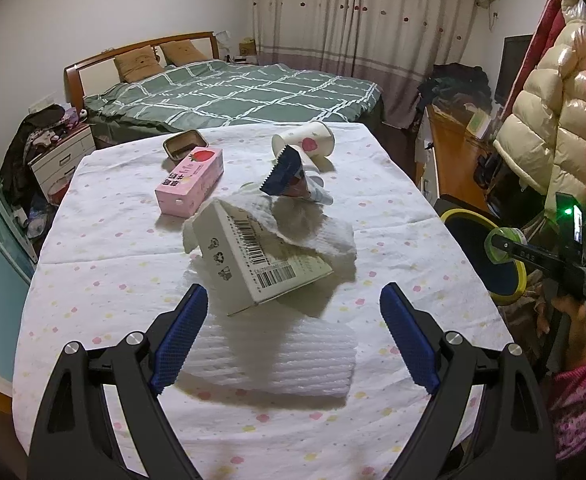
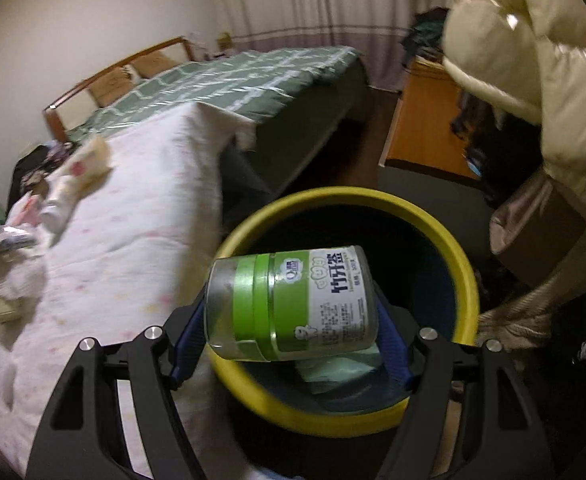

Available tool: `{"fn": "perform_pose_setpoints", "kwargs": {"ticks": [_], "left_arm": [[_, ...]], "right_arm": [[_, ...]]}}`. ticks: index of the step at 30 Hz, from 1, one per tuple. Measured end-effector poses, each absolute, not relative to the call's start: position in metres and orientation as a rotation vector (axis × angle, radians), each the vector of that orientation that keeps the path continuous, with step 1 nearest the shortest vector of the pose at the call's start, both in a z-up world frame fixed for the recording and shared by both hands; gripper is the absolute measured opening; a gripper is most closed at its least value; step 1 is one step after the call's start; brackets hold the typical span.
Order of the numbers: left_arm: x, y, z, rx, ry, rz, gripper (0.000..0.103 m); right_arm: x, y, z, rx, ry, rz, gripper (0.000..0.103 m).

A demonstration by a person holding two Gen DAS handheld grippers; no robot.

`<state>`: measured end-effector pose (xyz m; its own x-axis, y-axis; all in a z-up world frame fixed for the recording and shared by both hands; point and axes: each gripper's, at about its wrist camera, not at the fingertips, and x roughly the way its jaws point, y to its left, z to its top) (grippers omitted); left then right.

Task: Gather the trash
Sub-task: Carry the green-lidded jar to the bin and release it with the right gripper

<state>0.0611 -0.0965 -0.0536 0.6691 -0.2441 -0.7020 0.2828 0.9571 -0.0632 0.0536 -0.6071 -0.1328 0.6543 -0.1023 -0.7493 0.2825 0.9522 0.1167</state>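
My right gripper (image 2: 291, 320) is shut on a clear toothpick jar (image 2: 293, 304) with a green and white label, held sideways over the yellow-rimmed bin (image 2: 463, 264) beside the table. Pale green paper (image 2: 337, 372) lies inside the bin. In the left wrist view that jar (image 1: 507, 245) hangs above the bin (image 1: 521, 284) at the right edge. My left gripper (image 1: 293, 334) stands open above the table, just short of a tilted white barcode box (image 1: 253, 256). The box rests on crumpled paper towel (image 1: 317, 232), and white foam wrap (image 1: 277, 356) lies between my fingers.
On the flowered tablecloth (image 1: 105, 264) lie a pink strawberry carton (image 1: 191, 180), a tin (image 1: 183, 144), a tipped paper cup (image 1: 305, 140) and a blue wrapper (image 1: 287, 168). A bed (image 1: 233, 92) stands behind. Puffy jackets (image 1: 549, 128) hang at the right, beside an orange cabinet (image 2: 425, 120).
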Motion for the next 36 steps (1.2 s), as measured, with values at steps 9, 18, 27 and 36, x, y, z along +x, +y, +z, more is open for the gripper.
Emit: {"fn": "perform_pose_setpoints", "kwargs": {"ticks": [9, 18, 27, 36], "left_arm": [[0.062, -0.097, -0.057, 0.056, 0.795, -0.298, 0.087], [0.061, -0.090, -0.065, 0.069, 0.816, -0.299, 0.087], [0.065, -0.070, -0.092, 0.089, 0.881, -0.278, 0.088], [0.088, -0.044, -0.098, 0.093, 0.838, -0.251, 0.088]], "right_arm": [[0.070, -0.630, -0.169, 0.228, 0.924, -0.301, 0.070], [0.062, -0.623, -0.156, 0.227, 0.889, -0.320, 0.078], [0.064, -0.611, -0.154, 0.205, 0.894, -0.303, 0.080], [0.066, -0.605, -0.153, 0.204, 0.892, -0.284, 0.080]]}}
